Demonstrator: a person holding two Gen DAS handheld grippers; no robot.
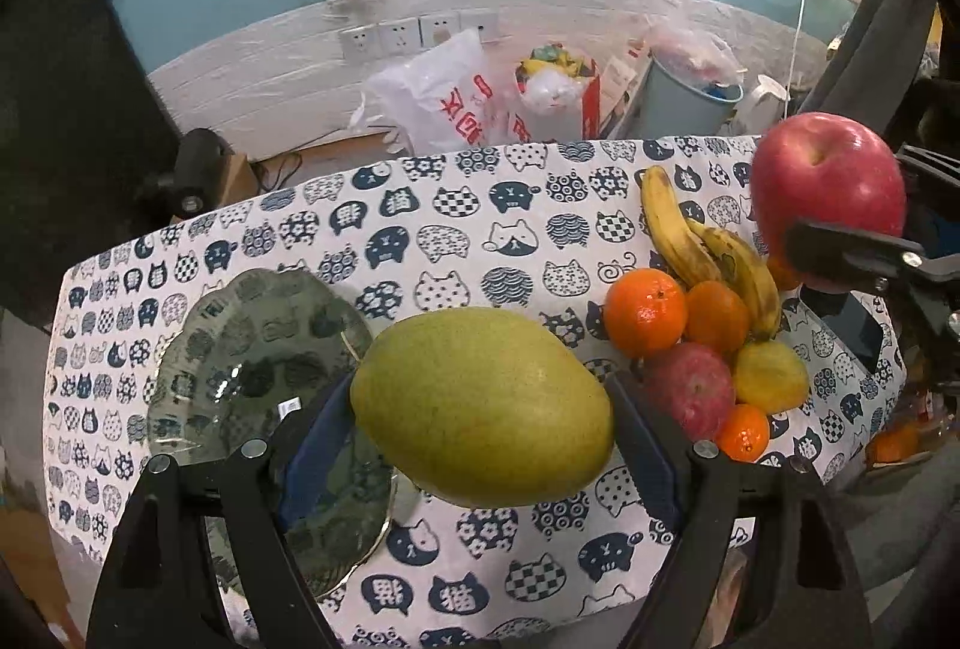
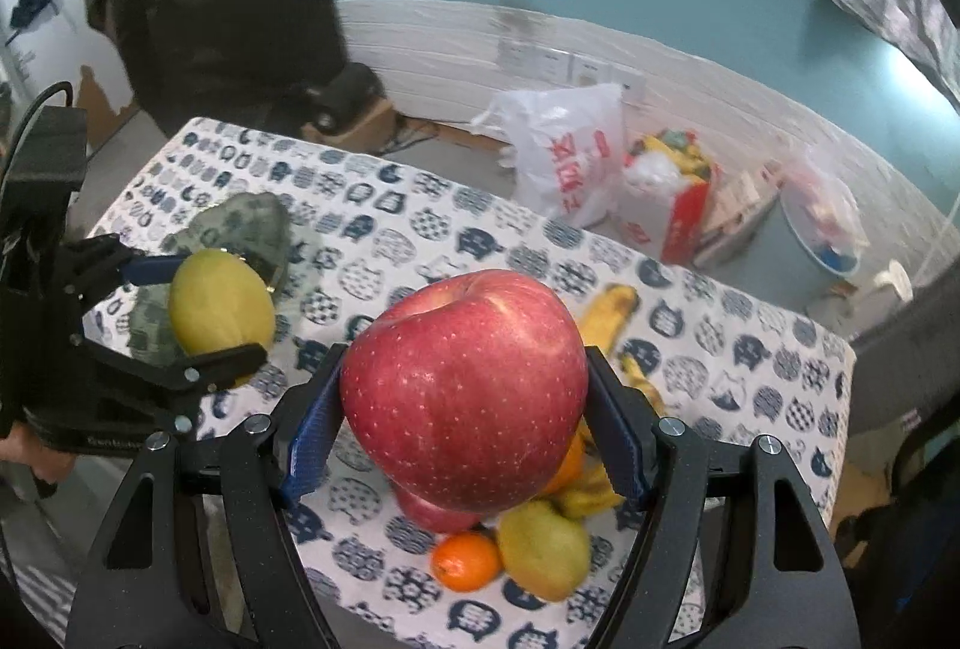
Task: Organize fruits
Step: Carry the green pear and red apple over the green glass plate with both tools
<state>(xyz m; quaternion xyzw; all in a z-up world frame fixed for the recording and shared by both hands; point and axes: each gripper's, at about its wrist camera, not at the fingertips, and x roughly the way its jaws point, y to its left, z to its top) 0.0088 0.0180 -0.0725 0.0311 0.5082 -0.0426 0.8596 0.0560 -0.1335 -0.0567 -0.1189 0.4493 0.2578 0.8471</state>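
Observation:
My left gripper [image 1: 483, 409] is shut on a big green-yellow mango [image 1: 480, 406] and holds it above the table, just right of a grey glass plate [image 1: 258, 349]. My right gripper [image 2: 465, 409] is shut on a large red apple [image 2: 465, 388], held above the fruit pile. The pile on the cat-print cloth has bananas [image 1: 690, 235], oranges [image 1: 645, 313], a second red apple [image 1: 690, 388] and a yellow pear [image 1: 771, 376]. The right wrist view shows the left gripper with the mango [image 2: 219, 310] over the plate [image 2: 249, 229], and the left wrist view shows the held apple [image 1: 828, 187].
The table has a white cloth [image 1: 468, 229] with blue cat prints. Behind its far edge on the floor are a white plastic bag [image 1: 438, 97], a red-white box [image 1: 558, 97] and a grey bin [image 1: 690, 91]. A dark camera [image 1: 192, 169] stands at the far left.

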